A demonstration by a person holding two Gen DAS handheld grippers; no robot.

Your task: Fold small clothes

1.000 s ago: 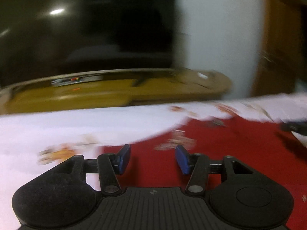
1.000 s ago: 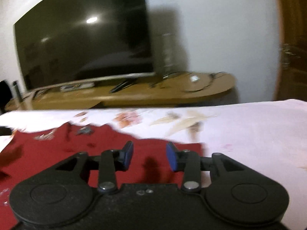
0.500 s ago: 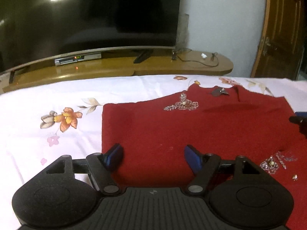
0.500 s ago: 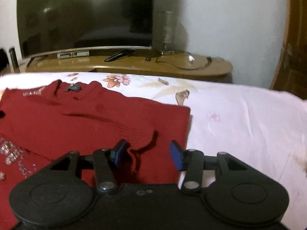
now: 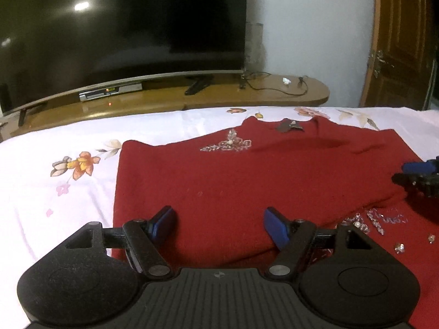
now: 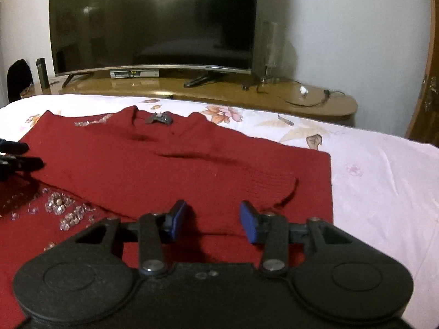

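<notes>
Sweater (image 5: 247,186) in red knit is lying flat on the flowered bedsheet (image 5: 55,192), collar pointing toward the television (image 5: 123,27) — its long axis running from the grippers out to the neck. It is looking soft, thick and limp, and the glued-on crystals (image 6: 63,208) are looking fragile, so I'd be pinching plain hem edges. Left gripper (image 5: 219,226) is hovering wide apart over the near left edge; right gripper (image 6: 212,220) is spread too — holding nothing.

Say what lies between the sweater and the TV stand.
Only flowered bedsheet separates sweater from TV stand; both wrist views show it.
</notes>
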